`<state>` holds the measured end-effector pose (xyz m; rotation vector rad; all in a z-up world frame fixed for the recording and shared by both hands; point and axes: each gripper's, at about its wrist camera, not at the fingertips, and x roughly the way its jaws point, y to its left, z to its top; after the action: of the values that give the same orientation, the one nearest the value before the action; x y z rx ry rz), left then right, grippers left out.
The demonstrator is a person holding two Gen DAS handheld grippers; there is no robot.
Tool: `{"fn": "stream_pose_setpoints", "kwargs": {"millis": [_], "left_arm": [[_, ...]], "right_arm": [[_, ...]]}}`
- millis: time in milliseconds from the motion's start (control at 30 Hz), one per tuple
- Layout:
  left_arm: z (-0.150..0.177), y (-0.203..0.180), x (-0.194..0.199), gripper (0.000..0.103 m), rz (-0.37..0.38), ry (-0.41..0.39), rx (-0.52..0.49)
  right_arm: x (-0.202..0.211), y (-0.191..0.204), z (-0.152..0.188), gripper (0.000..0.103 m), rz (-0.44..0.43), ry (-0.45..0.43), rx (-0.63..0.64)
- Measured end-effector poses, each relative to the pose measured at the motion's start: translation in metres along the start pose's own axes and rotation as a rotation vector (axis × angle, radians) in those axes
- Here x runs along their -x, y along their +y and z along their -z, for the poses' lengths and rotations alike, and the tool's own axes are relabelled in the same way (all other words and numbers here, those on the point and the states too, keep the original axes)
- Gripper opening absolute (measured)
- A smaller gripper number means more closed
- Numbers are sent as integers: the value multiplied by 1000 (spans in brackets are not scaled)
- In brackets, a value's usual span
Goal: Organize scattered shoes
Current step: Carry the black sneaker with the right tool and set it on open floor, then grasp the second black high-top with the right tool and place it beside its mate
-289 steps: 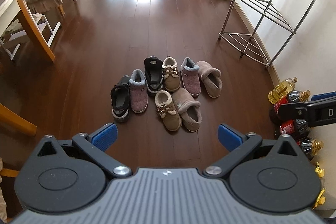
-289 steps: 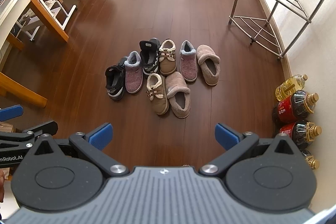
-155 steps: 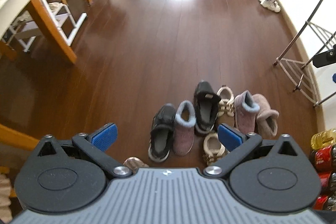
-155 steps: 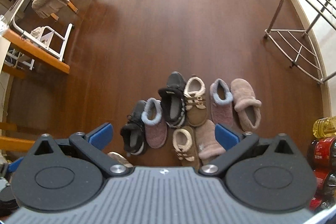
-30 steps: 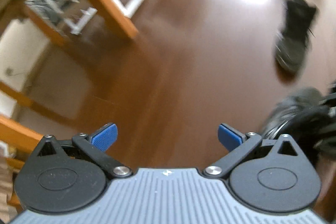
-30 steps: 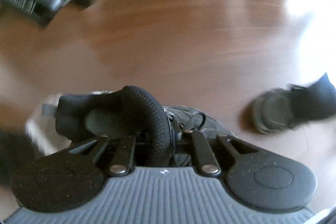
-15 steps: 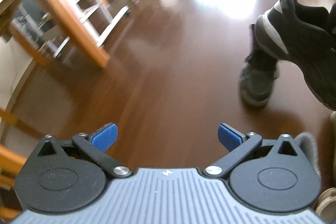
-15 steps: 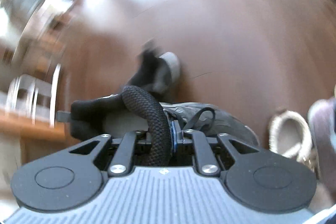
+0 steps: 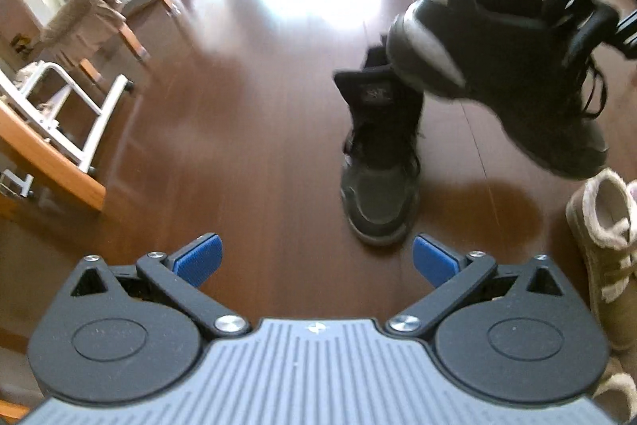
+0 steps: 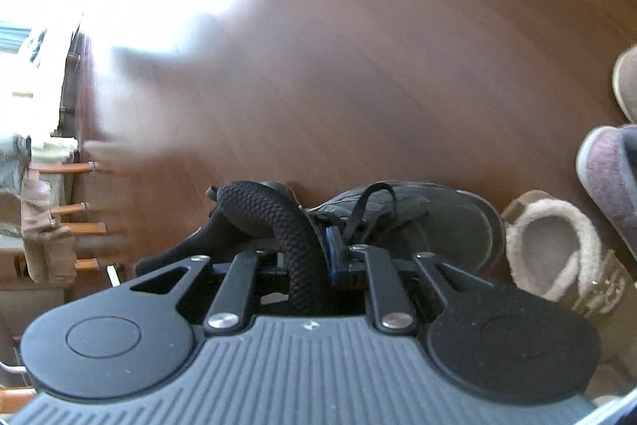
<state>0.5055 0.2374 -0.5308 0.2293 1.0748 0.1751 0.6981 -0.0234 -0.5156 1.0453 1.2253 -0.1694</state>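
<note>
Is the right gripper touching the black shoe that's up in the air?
Touching. Right wrist view shows the right gripper clamped shut on the black shoe's padded collar.

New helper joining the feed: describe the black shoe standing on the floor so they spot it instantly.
On the dark wood floor, just ahead of the open left tongs, stands a black sneaker. Unlike its airborne mate or the fleece-lined tan shoe at right, it stands alone, toe nearest.
</note>
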Motion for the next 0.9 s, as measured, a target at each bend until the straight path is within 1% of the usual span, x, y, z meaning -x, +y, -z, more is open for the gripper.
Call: {"fn": "stream_pose_setpoints", "kwargs": {"millis": [100, 167, 233, 333, 400, 500, 600, 700, 733, 767, 800, 833, 867, 900], "left_arm": [[2, 1, -6, 103, 4, 18, -1], [2, 4, -6, 103, 5, 17, 14], [0, 6, -8, 103, 11, 20, 21], [3, 0, -5, 103, 20, 14, 0], [7, -2, -2, 103, 18, 16, -15], [10, -3, 0, 103, 8, 26, -4], [15, 1, -1, 103, -3, 48, 3], [17, 2, 1, 103, -7, 49, 14], [18, 1, 1, 103, -3, 51, 18], [18, 1, 1, 103, 1, 52, 22], [18, 0, 1, 103, 5, 54, 27], [18, -2, 2, 103, 11, 55, 31], [18, -3, 2, 103, 16, 56, 31], [17, -4, 3, 103, 20, 57, 31]], "right_arm": [[-5, -25, -8, 14, 9, -15, -114], [-15, -28, -12, 14, 10, -18, -164], [-30, -27, -14, 14, 6, -25, -212], [-57, -14, -15, 14, 8, -41, -267], [-77, -12, -12, 14, 13, -40, -285], [-106, -17, -3, 14, 16, -39, -336], [-133, -13, 10, 14, -4, -2, -297], [-141, 2, 27, 14, -5, 15, -212], [-142, 5, 27, 15, -1, 24, -181], [-142, 8, 25, 18, 7, 33, -129], [-141, 13, 23, 23, 18, 48, -49], [-140, 18, 21, 24, 27, 59, 9], [-136, 24, 19, 28, 38, 65, 75], [-129, 31, 14, 33, 45, 65, 183]]}}
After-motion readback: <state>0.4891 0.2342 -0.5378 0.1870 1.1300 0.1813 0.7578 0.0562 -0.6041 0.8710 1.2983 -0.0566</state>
